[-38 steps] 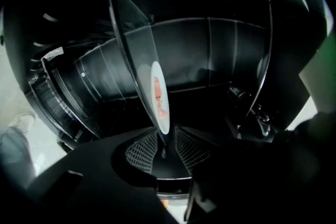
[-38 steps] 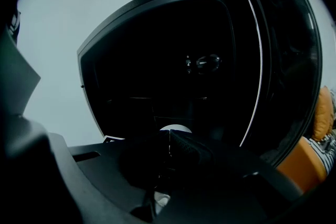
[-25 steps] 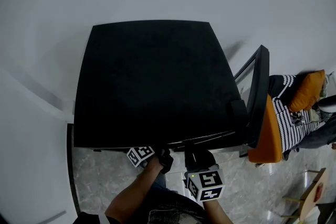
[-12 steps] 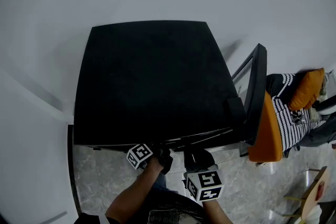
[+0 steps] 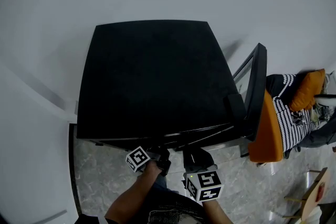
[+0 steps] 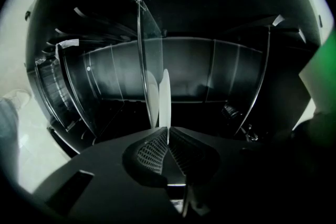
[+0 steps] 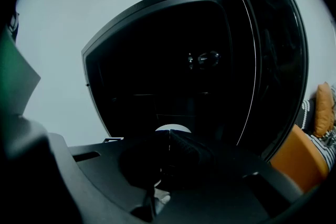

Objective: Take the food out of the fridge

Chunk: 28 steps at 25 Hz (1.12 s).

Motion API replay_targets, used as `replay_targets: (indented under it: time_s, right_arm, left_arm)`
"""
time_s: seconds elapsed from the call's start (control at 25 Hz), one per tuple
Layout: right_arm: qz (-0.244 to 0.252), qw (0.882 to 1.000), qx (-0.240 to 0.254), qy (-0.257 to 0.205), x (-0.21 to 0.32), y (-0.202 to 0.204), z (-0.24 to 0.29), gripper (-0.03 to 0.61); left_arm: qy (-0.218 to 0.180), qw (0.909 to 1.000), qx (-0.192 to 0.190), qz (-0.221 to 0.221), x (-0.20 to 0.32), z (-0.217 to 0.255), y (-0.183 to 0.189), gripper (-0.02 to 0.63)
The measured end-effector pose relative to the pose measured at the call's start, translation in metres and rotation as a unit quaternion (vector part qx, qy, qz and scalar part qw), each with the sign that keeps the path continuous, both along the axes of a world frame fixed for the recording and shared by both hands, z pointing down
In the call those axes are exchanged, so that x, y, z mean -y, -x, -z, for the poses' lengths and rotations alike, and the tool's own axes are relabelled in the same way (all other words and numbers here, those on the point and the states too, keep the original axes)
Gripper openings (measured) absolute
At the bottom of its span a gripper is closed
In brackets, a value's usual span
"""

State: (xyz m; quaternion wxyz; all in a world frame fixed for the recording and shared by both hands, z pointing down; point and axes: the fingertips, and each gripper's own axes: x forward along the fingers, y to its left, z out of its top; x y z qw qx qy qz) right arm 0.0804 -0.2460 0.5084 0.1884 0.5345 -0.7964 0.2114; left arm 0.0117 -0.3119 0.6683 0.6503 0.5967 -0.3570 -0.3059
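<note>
Inspecting the open fridge (image 5: 152, 76), we found the left claw (image 6: 168, 131) clamped on the rim of the white plate (image 6: 165, 94) inside, evidently to draw it out; the right claw (image 7: 169, 135) sat closed, empty.

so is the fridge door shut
No, the fridge door stands swung wide open at the right side of the fridge in the head view.
</note>
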Motion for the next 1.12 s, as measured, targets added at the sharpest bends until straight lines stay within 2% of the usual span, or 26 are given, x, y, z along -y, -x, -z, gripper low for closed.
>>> replay_targets:
  time_s: [0.08, 0.2, 0.36, 0.48, 0.72, 1.12]
  right_arm:
    - [0.002, 1.000, 0.000, 0.000, -0.001, 0.001, 0.000, 0.021]
    - [0.005, 1.000, 0.000, 0.001, -0.001, 0.003, 0.000, 0.021]
    - [0.007, 1.000, 0.002, 0.001, -0.002, 0.007, 0.001, 0.021]
    - [0.007, 1.000, 0.004, -0.002, -0.004, 0.009, 0.002, 0.021]
    - [0.007, 1.000, 0.009, -0.011, -0.015, 0.011, 0.011, 0.022]
    - [0.008, 0.999, 0.020, -0.039, -0.062, 0.012, 0.036, 0.021]
  left_arm:
    - [-0.007, 1.0000, -0.005, 0.002, -0.001, 0.002, 0.002, 0.020]
    - [-0.032, 0.9986, -0.041, 0.011, 0.000, 0.015, 0.003, 0.020]
    - [-0.057, 0.9963, -0.064, 0.011, -0.001, 0.030, 0.005, 0.020]
    - [-0.063, 0.9964, -0.057, 0.007, -0.003, 0.036, 0.008, 0.020]
    - [-0.083, 0.9932, -0.081, 0.011, -0.016, 0.071, 0.007, 0.020]
    - [-0.114, 0.9899, -0.082, 0.023, -0.071, 0.119, 0.016, 0.020]
